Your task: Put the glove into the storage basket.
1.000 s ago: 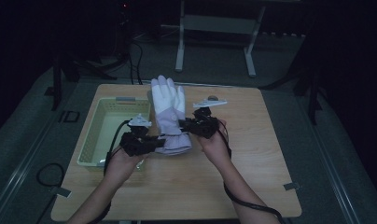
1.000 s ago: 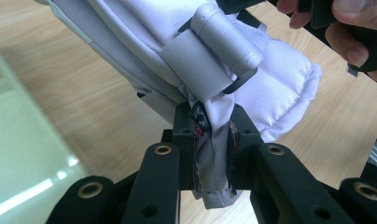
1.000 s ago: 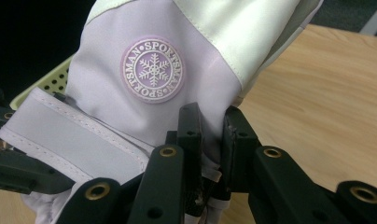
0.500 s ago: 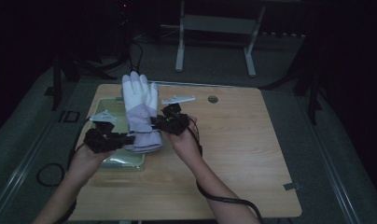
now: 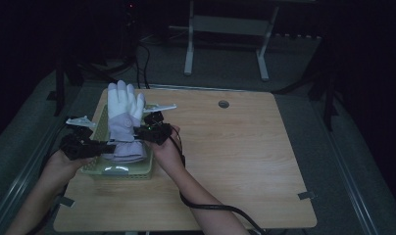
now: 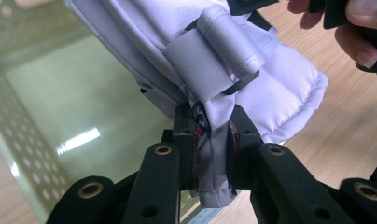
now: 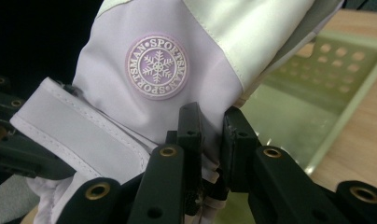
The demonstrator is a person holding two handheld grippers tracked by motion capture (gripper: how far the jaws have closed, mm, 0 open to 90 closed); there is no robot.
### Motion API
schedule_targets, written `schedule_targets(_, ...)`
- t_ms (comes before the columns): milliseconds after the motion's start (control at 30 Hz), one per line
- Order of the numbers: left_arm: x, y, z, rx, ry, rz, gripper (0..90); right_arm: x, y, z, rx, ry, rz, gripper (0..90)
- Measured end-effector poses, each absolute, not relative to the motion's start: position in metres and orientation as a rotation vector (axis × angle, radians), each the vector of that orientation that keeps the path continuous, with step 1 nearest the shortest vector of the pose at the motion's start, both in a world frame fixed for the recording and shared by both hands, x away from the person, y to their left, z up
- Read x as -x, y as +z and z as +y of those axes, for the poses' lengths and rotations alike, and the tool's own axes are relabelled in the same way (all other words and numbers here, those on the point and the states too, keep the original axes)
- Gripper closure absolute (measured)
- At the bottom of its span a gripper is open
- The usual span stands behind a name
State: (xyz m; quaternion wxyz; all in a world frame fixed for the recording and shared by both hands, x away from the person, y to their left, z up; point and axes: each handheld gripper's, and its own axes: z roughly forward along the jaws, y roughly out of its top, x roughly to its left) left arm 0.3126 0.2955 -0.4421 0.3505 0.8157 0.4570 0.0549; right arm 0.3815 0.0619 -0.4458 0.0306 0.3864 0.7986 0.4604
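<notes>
Left gripper view: the cuff of the padded white-and-lilac ski glove (image 6: 214, 79) is pinched between the two black jaws of the left gripper (image 6: 213, 140), a fold of fabric bunched between the pads just below the grey strap tab. Beyond the cuff lies the pale green perforated plastic basket (image 6: 60, 107), its floor bare. In the right gripper view the jaws of the right gripper (image 7: 211, 135) are pressed onto the opposite edge of the same cuff, below the round snowflake badge, with the basket behind.

The step in hand is judged to be the lowering of the glove into the basket. It is best done with both grips kept firm until the cuff rests on the basket floor; the two grippers should be brought down together and level, so the fabric is not twisted or pulled from one pair of jaws. The finger end should be tipped down inside the far wall, lest it drape over the rim.

In the high view, the forearms are seen entering from the near edge of the wooden bench (image 5: 245, 161). The left hand (image 5: 63, 164) is held at the basket's near left corner, the right hand (image 5: 169, 149) at its right rim, both gripper bodies pointing inward. Between them the glove is held upright above the basket, fingers toward the far side.
</notes>
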Motion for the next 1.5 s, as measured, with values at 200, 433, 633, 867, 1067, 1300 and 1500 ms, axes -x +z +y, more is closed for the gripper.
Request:
schedule_targets(200,-0.325,-0.478,0.298,-2.134,0.040,1.232,77.4,-0.391,-0.482,0.074,-1.253,1.256,2.554,79.5)
schedule_targets(433,-0.335,-0.500,0.299,-2.147,-0.035,1.309,77.1,-0.399,-0.502,0.082,-1.329,1.086,2.638,78.2)
schedule_targets(633,-0.341,-0.507,0.295,-2.162,-0.075,1.354,76.6,-0.402,-0.505,0.085,-1.351,1.000,2.654,74.3)
schedule_targets(867,-0.338,-0.513,0.288,-2.212,0.035,1.382,58.0,-0.398,-0.504,0.091,-1.262,0.986,2.665,54.0)
schedule_targets(1067,-0.331,-0.501,0.289,-2.127,0.101,1.349,35.0,-0.395,-0.489,0.086,-1.162,1.065,2.635,37.1)
schedule_targets(1300,-0.321,-0.484,0.278,-1.974,0.174,1.259,13.8,-0.397,-0.470,0.064,-1.090,1.164,2.635,20.4)
schedule_targets(1500,-0.317,-0.475,0.258,-1.933,0.215,1.198,4.7,-0.393,-0.462,0.047,-1.001,1.158,2.628,17.0)
